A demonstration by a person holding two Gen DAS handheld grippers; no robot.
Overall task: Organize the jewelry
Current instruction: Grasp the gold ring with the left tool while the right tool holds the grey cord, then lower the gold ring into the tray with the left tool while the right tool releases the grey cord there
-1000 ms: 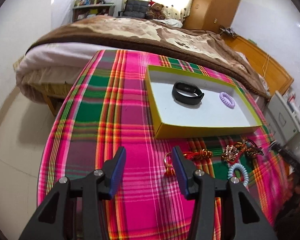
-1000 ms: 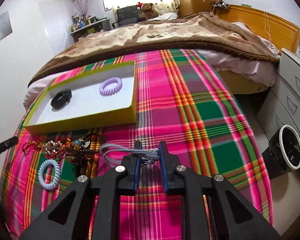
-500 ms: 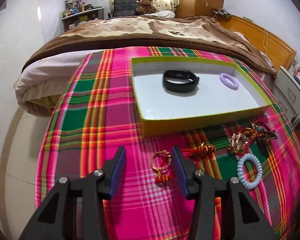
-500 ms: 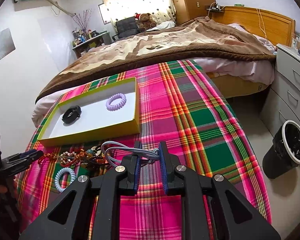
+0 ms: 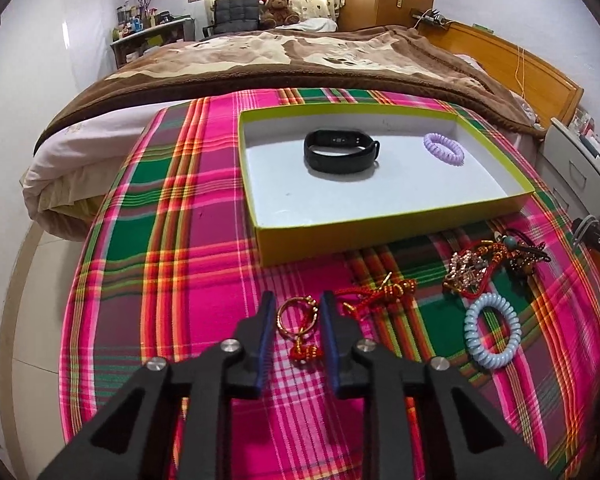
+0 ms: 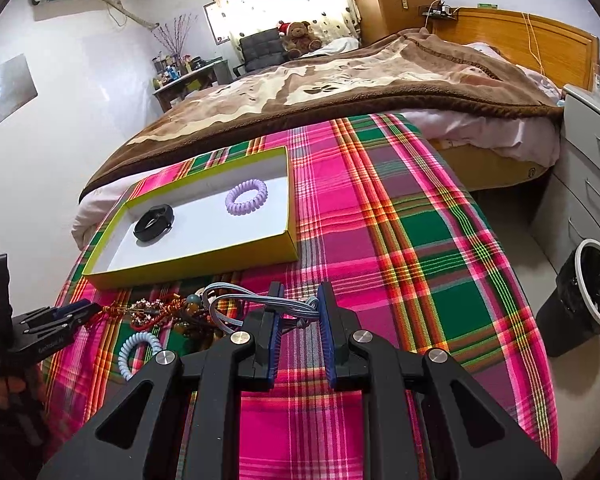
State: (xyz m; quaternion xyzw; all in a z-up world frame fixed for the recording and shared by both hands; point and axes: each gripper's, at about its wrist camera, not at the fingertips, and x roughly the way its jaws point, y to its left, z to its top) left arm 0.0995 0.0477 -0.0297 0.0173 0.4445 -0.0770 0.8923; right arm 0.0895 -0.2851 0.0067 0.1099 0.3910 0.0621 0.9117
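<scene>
A yellow-green box [image 5: 380,232] with a white floor holds a black band [image 5: 340,151] and a purple coil tie [image 5: 444,149]. On the plaid cloth before it lie a gold ring with red cord [image 5: 298,316], a tangle of beaded pieces [image 5: 484,264] and a light blue coil tie [image 5: 492,336]. My left gripper [image 5: 297,304] has its jaws close around the gold ring. My right gripper [image 6: 299,296] is shut on a grey-blue cord bracelet [image 6: 256,300], held above the cloth. The box [image 6: 180,268] shows to its left.
The table's plaid cloth [image 6: 420,240] abuts a bed with a brown blanket [image 5: 300,60]. A white drawer unit [image 6: 588,168] and a black bin [image 6: 584,296] stand right of the table. The left gripper also shows in the right wrist view [image 6: 80,312].
My left gripper has moved right to the gold ring and its jaws have narrowed around it. My right gripper has risen with the cord bracelet still in it.
</scene>
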